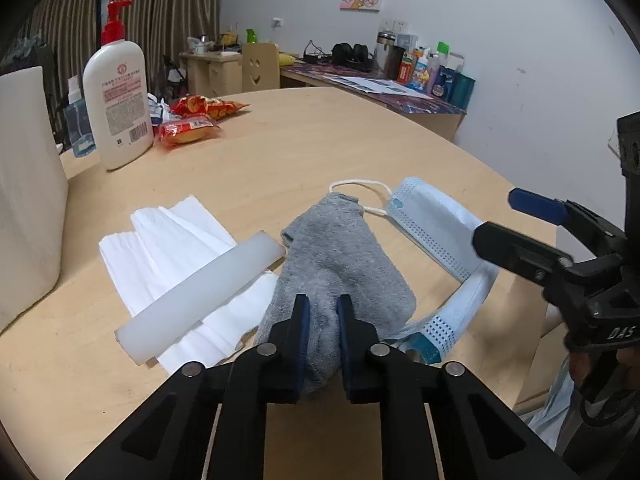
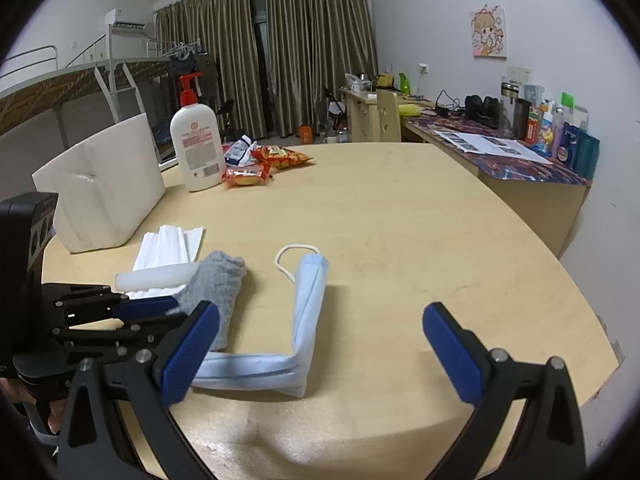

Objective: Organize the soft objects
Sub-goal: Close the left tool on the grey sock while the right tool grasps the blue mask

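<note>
A grey sock (image 1: 344,256) lies on the wooden table (image 1: 320,140), and my left gripper (image 1: 323,308) is shut on its near end, with cloth bunched between the blue pads. Left of the sock, a white translucent bar (image 1: 200,300) rests across folded white tissue (image 1: 168,240). To the right lies a bent light-blue face mask (image 1: 436,224) with white ear loops. In the right wrist view my right gripper (image 2: 322,312) stands open above the mask (image 2: 308,300), touching nothing. The sock (image 2: 218,280) and left gripper (image 2: 176,310) show at the left of that view.
A white foam block (image 1: 24,184) stands at the table's left. Behind it are a pump lotion bottle (image 1: 118,96) and red snack packets (image 1: 188,128). A cluttered desk (image 1: 380,84) lines the far wall. The table edge (image 2: 580,320) curves off to the right.
</note>
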